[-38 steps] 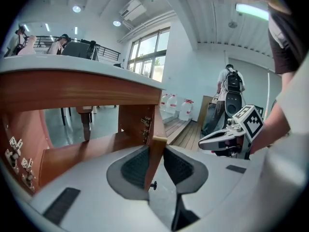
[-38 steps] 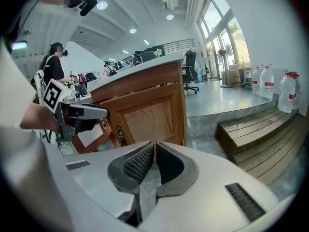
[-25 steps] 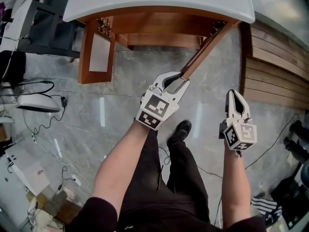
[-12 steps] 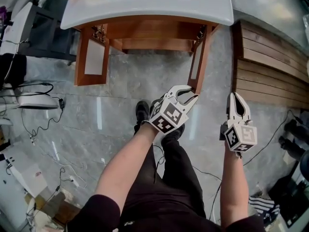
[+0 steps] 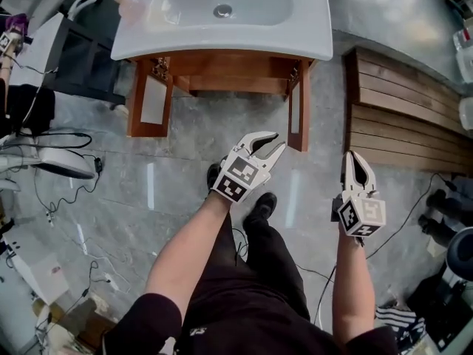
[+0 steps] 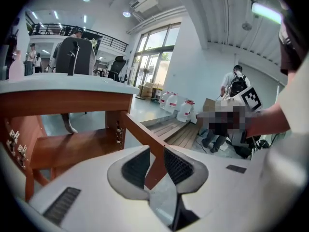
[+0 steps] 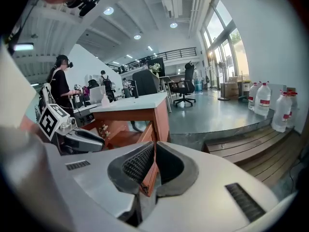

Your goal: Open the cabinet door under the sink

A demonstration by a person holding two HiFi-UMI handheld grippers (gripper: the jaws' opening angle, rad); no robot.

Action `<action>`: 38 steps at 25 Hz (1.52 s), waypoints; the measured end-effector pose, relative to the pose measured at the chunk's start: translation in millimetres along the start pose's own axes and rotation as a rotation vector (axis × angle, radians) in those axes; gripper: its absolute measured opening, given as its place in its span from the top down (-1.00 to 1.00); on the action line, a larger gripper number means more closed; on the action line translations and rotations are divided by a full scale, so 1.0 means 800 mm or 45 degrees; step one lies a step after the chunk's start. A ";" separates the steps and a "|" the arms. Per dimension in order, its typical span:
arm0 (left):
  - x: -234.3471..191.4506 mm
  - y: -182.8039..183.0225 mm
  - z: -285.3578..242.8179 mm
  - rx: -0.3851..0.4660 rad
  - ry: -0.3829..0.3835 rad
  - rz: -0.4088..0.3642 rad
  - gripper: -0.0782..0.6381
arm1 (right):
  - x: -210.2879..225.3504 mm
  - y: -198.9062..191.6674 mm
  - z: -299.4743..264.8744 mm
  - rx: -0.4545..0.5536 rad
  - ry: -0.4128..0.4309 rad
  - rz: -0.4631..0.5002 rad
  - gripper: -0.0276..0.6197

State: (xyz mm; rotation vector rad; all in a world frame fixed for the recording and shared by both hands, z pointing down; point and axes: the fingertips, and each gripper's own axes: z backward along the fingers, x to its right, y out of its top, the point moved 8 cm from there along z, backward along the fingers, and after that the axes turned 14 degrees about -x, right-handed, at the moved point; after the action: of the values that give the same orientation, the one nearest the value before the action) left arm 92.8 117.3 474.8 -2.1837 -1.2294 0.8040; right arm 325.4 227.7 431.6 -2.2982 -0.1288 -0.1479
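Under the white sink [image 5: 148, 46] the wooden cabinet [image 5: 236, 63] has both doors swung out toward me: the left door [image 5: 150, 98] and the right door [image 5: 297, 113]. My left gripper [image 5: 270, 147] hovers just left of the right door's free end, clear of it. Its jaws have just been closing but stand open with nothing between them. In the left gripper view the left gripper [image 6: 155, 152] frames the right door [image 6: 140, 134] lying beyond the gap. My right gripper [image 5: 357, 167] is shut and empty, off to the right of the door over the floor; in its own view the right gripper [image 7: 153, 147] points at the cabinet [image 7: 160, 117].
A slatted wooden platform [image 5: 403, 109] lies right of the cabinet. Cables and equipment [image 5: 59, 161] crowd the floor at left, with a dark cart [image 5: 74, 43] beside the sink. My shoes [image 5: 262, 204] stand below the left gripper. Water jugs [image 7: 263, 100] and people stand farther off.
The right door, held at its edge between the left jaws a second ago, has swung fully out. The left gripper has come off it and drawn back. Both grippers have risen.
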 end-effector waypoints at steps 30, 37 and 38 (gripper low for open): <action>-0.079 0.057 0.395 0.210 0.272 0.191 0.64 | -0.277 0.200 0.080 0.041 0.269 0.122 0.87; -0.131 0.063 0.458 0.287 0.322 0.224 0.66 | -0.338 0.253 0.084 0.140 0.266 0.115 0.87; -0.134 0.067 0.465 0.302 0.332 0.226 0.66 | -0.343 0.259 0.088 0.149 0.268 0.119 0.87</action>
State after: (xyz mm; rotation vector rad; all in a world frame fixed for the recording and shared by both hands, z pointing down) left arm -182.4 49.8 205.4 -2.1398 -0.7814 0.6695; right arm 88.3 129.8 192.1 -2.1527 0.0761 -0.3243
